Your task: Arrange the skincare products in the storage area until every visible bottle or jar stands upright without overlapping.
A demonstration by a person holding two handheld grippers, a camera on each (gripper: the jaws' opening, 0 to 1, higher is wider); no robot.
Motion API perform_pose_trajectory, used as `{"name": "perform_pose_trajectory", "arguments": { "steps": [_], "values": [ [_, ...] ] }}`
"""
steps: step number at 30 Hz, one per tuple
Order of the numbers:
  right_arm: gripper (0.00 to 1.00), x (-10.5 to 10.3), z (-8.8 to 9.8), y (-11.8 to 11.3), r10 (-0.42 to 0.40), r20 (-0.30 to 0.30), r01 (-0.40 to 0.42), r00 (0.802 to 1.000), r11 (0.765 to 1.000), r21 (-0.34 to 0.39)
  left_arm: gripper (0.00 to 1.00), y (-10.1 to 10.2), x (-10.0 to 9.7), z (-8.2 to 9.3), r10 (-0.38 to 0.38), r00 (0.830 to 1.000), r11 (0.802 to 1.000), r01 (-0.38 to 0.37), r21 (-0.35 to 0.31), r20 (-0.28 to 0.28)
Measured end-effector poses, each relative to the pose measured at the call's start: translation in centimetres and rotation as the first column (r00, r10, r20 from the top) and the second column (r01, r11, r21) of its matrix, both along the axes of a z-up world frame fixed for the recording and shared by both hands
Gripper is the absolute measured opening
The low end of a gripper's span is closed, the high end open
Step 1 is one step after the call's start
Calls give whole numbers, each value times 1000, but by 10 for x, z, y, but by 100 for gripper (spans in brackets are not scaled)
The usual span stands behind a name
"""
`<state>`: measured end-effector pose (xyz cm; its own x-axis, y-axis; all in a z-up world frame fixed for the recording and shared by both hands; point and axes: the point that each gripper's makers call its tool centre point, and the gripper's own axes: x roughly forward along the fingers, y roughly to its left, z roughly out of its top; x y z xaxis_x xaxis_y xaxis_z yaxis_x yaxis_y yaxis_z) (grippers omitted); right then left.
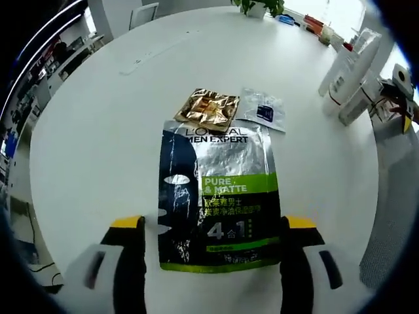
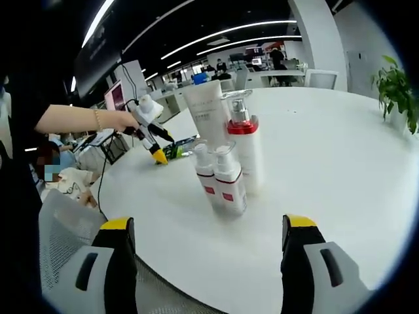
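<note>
The left hand-held gripper [image 1: 213, 245] is hovering low over the white round surface [image 1: 98, 131], its jaws standing wide apart on either side of a L'Oreal Men Expert face mask sachet [image 1: 219, 196] lying flat. Just beyond it, a gold foil sachet [image 1: 209, 108] and a small clear sachet [image 1: 263, 110] are lying side by side. The right hand-held gripper [image 2: 206, 252] is also gaping, pointing at upright skincare products: two small white bottles [image 2: 221, 178], a red-collared pump bottle [image 2: 243, 147] and a white tube [image 2: 208, 112]. At the left, a person's outstretched hand [image 2: 121, 120] is holding the other gripper
</note>
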<state>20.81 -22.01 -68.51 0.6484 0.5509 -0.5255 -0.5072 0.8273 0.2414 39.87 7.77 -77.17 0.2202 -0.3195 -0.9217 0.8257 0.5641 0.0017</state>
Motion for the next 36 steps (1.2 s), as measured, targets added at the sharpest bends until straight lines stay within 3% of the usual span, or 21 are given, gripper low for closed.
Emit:
{"name": "perform_pose_trajectory", "arguments": {
  "steps": [2, 8, 13, 16, 20, 26, 30, 31, 36],
  "values": [
    [92, 0, 0, 0, 0, -1, 0, 1000, 1000, 0, 67, 2, 5, 5, 3, 1000, 1000, -3, -3, 2],
    [92, 0, 0, 0, -4, 0, 4, 1000, 1000, 2, 63, 2, 5, 6, 5, 1000, 1000, -5, 14, -4],
    [91, 1, 0, -1, -9, 1, 9, 1000, 1000, 1, 40, -1, 1, 5, -1, 1000, 1000, 1, 24, -8],
    [91, 1, 0, -1, -9, 5, 9, 1000, 1000, 1, 20, -1, 2, 5, 27, 1000, 1000, -27, 11, 2],
    [91, 1, 0, -1, -7, 8, 7, 1000, 1000, -3, 10, 1, 6, 4, 94, 995, 996, -94, -3, 28],
    [91, 2, 0, -1, -1, 9, 1, 1000, 1000, 3, 5, 8, 5, 1, 267, 964, 958, -264, -109, 12],
    [91, 1, 2, 1, 2, 13, -2, 1000, 1000, 15, 5, 11, -11, 5, 293, 956, 948, -288, -133, 18],
    [91, 1, 2, 1, 2, 13, -2, 1000, 1000, 15, 5, 9, -4, 6, 297, 955, 947, -291, -137, 19],
    [91, 1, 3, 3, 9, 15, -10, 1000, 1000, 25, 4, 9, -16, 12, 318, 948, 936, -310, -167, 19]
  ]
}}
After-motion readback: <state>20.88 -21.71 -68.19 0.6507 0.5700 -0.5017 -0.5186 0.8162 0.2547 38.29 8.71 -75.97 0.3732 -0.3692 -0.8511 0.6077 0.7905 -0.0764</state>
